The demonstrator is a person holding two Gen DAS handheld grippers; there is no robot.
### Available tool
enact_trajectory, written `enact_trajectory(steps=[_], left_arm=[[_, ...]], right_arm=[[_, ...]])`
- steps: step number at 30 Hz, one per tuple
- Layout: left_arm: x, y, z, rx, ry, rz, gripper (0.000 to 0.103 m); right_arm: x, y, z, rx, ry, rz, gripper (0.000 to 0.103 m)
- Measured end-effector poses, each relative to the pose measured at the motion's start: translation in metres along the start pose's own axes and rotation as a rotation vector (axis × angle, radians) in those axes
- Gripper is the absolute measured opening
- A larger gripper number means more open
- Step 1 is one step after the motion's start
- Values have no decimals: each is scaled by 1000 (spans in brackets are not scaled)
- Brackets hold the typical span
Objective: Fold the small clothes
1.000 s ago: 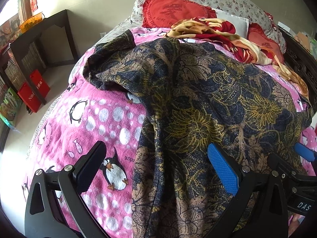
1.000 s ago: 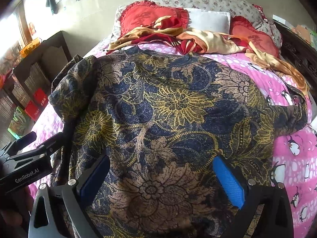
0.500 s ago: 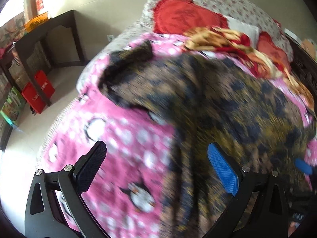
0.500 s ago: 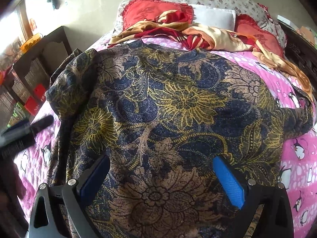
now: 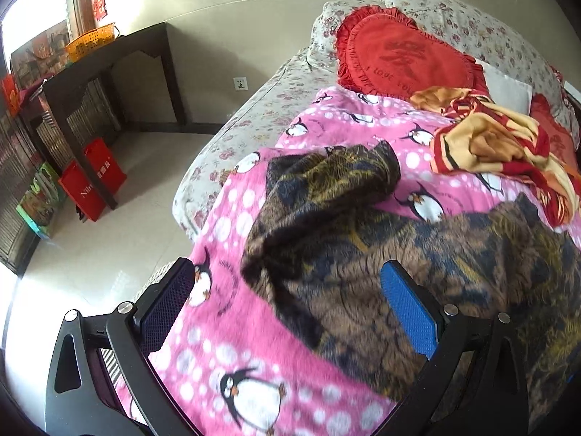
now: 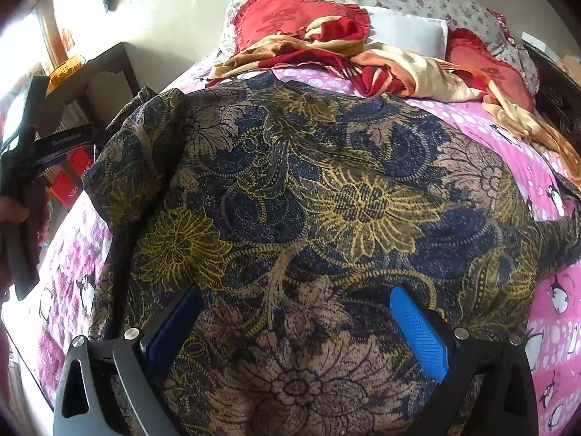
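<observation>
I am working with two grippers over a bed [image 5: 232, 134] covered by a pink blanket [image 5: 225, 330]. The garment [image 6: 326, 196], a dark floral top, is lying spread across that blanket, its front panel filling the right wrist view.

Left gripper [image 5: 287, 309]: jaws are standing wide, holding nothing. A second ago this gripper was sitting over the garment's hem; it has since swung toward 9 o'clock, so the left sleeve [image 5: 326, 181] is now lying ahead at 12 o'clock, bunched and curled inward. The view is still blurring with motion.

Right gripper [image 6: 296, 327]: jaws are also standing wide and empty, hovering over the lower panel, nearly unchanged.

Judgement: the garment is laid out but not yet folded. The left gripper is lining up on the sleeve, probably to fold it inward first.
</observation>
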State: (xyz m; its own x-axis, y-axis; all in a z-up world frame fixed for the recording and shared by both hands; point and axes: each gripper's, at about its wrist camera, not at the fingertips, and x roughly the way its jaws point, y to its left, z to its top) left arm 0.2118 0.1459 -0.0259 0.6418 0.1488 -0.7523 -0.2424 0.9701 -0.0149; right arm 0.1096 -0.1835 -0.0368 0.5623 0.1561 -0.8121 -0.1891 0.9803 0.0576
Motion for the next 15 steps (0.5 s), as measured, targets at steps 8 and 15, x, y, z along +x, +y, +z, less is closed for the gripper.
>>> enact_trajectory(steps=[8,15], left_arm=[[35,1,8,32,30,39,99],[60,16,13,-44,131,-32,17]], right_arm=[[14,-5,6,6,17,-3,103],[15,-7,7,12,22,4,103]])
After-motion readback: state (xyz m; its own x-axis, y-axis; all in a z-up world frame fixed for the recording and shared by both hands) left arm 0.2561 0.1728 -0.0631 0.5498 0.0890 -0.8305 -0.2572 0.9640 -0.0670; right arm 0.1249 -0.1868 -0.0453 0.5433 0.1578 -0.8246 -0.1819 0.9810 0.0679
